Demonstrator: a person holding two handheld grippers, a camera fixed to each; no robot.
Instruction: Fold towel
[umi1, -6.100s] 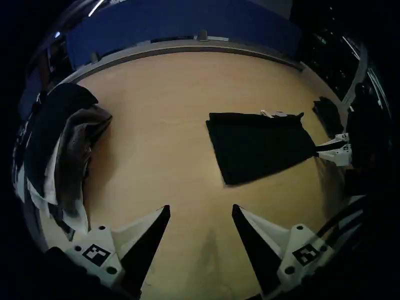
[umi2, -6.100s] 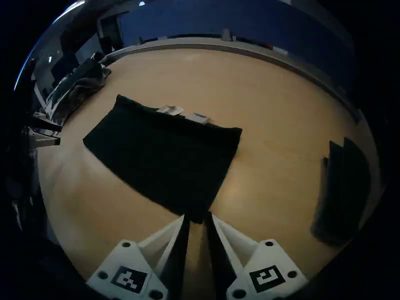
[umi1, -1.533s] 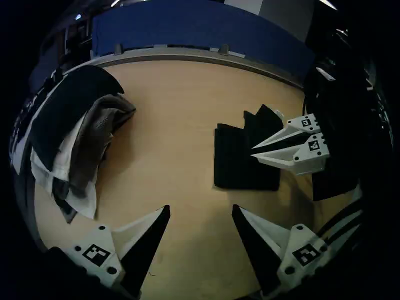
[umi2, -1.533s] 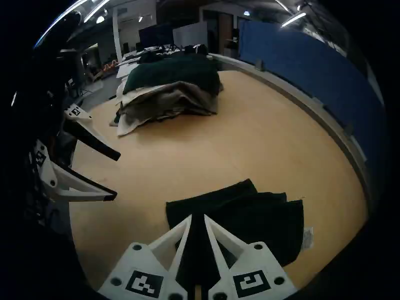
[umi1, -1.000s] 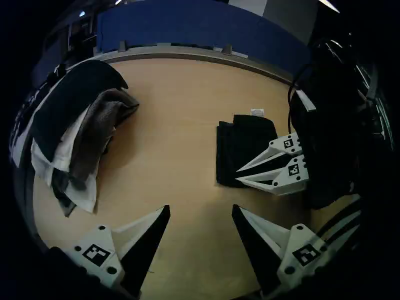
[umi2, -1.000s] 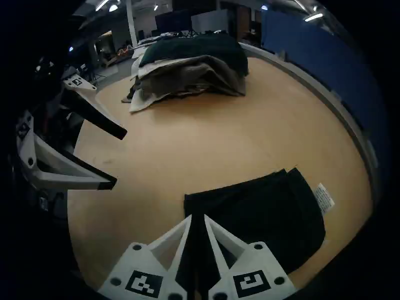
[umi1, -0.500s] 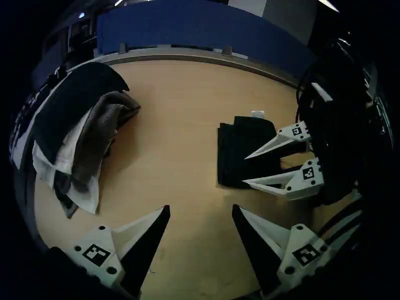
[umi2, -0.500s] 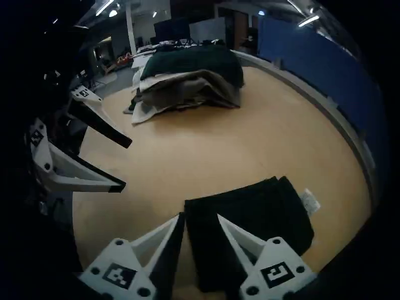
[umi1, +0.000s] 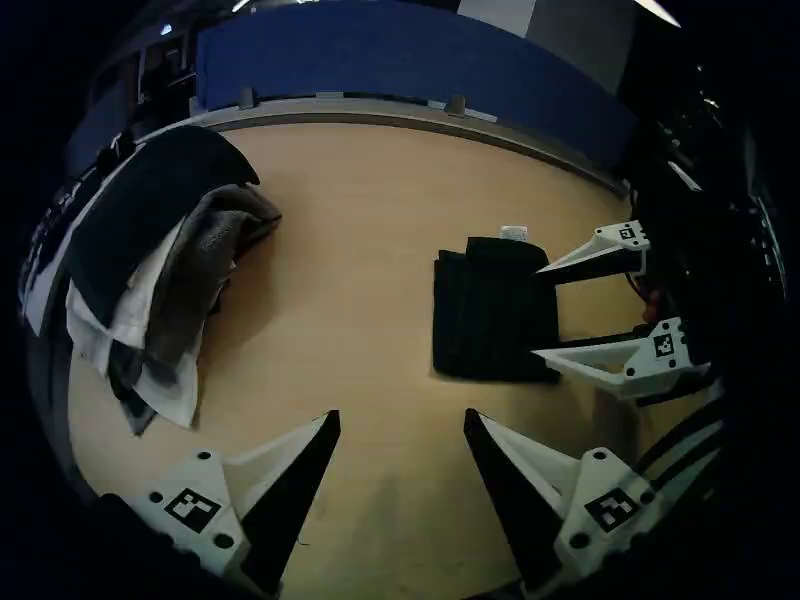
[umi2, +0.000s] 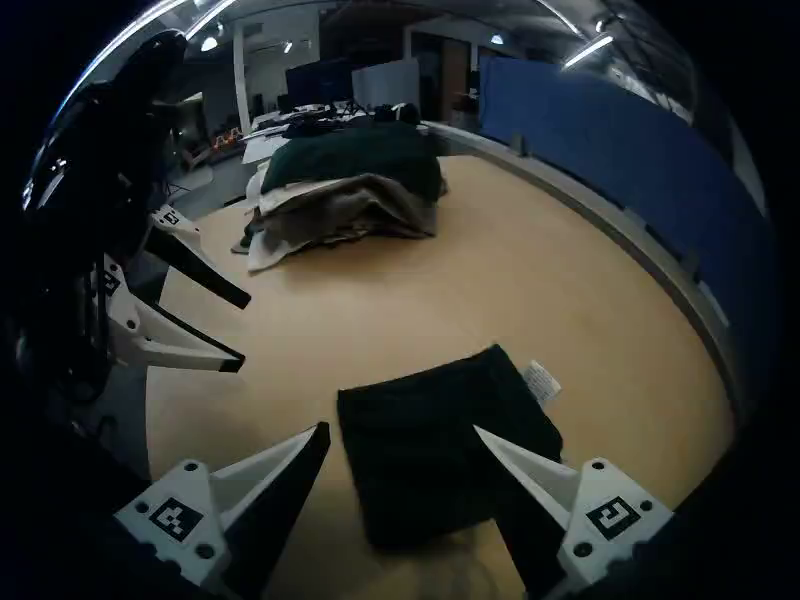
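Wooden table (umi1: 380, 190), folded dark towel (umi1: 495, 315), right gripper (umi2: 400, 428) spread wide over it, left gripper (umi1: 401, 412) spread, empty

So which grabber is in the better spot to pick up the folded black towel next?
Probably the right gripper: its open fingers sit on either side of the black towel's near edge. The left gripper, also open, hangs over bare table, well short of it.

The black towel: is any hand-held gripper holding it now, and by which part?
Nothing is held. The left hand-held gripper and the right hand-held gripper are both open, and the folded black towel lies flat on the table.
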